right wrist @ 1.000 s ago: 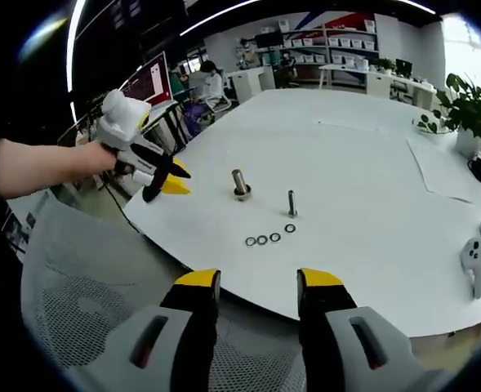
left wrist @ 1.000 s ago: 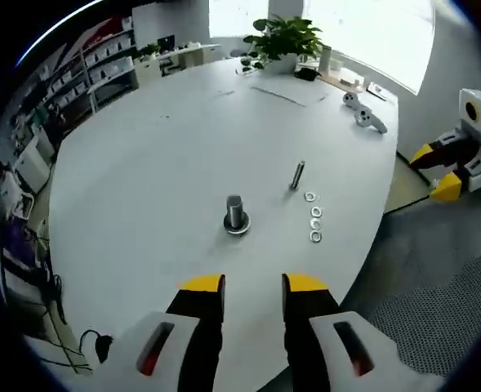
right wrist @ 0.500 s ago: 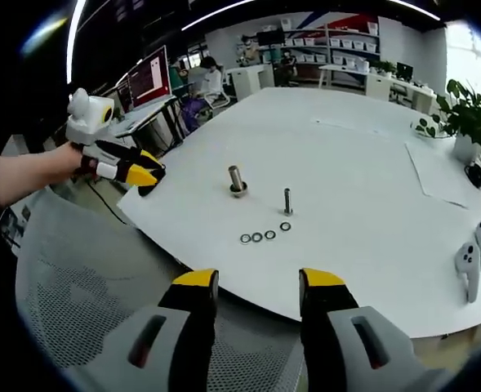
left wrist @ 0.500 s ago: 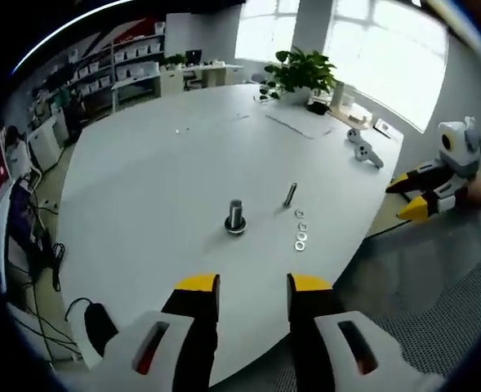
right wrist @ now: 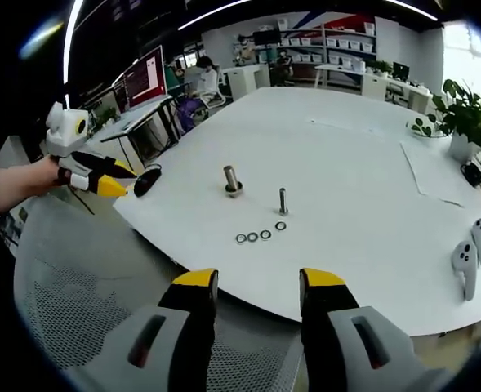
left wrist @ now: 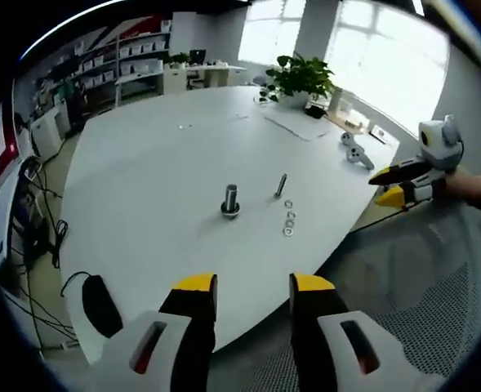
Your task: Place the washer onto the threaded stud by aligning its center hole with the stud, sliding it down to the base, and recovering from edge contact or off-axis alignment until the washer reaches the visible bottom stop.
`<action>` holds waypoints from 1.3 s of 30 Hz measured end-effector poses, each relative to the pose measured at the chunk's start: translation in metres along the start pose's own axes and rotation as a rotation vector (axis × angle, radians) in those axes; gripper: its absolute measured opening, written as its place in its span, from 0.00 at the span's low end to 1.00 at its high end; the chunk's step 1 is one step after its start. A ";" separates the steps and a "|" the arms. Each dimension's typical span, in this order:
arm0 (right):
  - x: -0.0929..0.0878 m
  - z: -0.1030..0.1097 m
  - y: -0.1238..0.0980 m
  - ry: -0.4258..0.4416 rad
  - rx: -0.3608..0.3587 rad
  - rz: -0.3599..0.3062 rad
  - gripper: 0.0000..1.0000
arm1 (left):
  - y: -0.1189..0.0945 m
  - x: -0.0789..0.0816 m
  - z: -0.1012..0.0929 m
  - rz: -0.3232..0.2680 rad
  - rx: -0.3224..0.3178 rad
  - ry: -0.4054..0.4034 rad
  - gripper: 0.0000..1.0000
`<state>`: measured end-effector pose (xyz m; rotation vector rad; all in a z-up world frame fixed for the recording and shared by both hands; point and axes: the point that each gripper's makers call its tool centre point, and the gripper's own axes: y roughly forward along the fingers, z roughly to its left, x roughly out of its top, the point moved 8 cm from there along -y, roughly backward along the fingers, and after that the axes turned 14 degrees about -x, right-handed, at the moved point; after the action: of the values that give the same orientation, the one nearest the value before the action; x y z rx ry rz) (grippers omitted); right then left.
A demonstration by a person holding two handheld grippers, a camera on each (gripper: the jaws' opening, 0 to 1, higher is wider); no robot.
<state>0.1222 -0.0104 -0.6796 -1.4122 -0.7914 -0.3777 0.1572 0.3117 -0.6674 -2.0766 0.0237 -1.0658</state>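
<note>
I hold my left gripper [left wrist: 252, 283] and right gripper [right wrist: 258, 280] parted, empty, off the table [right wrist: 362, 163], since the washers [right wrist: 260, 235] lie at seven o'clock of the stud [right wrist: 282, 201].

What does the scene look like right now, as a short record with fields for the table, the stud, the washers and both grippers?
table: large white round table
thin stud: slim upright metal threaded stud, bare, no washer on it
thick post: short grey metal cylinder on a round base, standing beside the stud
washers: row of four small silver metal washers lying flat by the stud
left gripper: open, empty, off the table edge
right gripper: open, empty, off the table edge
</note>
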 end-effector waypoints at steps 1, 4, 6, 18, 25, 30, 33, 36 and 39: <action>0.000 0.000 0.000 -0.001 -0.001 0.000 0.43 | -0.002 0.000 0.000 -0.003 0.000 -0.003 0.34; 0.000 0.001 0.000 -0.003 0.000 0.004 0.43 | -0.011 0.003 -0.004 -0.028 0.004 0.005 0.35; 0.000 0.001 0.001 -0.005 0.003 0.005 0.43 | -0.015 0.004 -0.006 -0.043 0.000 -0.005 0.35; -0.004 0.005 0.002 -0.045 0.017 0.041 0.43 | -0.031 0.000 -0.007 -0.117 0.038 -0.025 0.34; -0.005 0.006 0.002 -0.058 0.019 0.052 0.43 | -0.025 -0.003 -0.010 -0.114 0.037 0.013 0.31; -0.007 0.006 0.002 -0.063 0.019 0.062 0.43 | -0.021 -0.004 -0.013 -0.094 0.036 0.017 0.30; -0.007 0.006 0.002 -0.060 0.017 0.061 0.43 | -0.020 -0.006 -0.010 -0.085 0.041 0.021 0.31; -0.007 0.006 0.002 -0.060 0.016 0.063 0.43 | -0.020 -0.006 -0.010 -0.087 0.027 0.020 0.31; -0.007 0.007 0.003 -0.058 0.019 0.066 0.44 | -0.021 -0.004 -0.014 -0.086 0.028 0.065 0.31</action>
<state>0.1171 -0.0051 -0.6867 -1.4333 -0.7916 -0.2786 0.1381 0.3187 -0.6522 -2.0334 -0.0481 -1.1783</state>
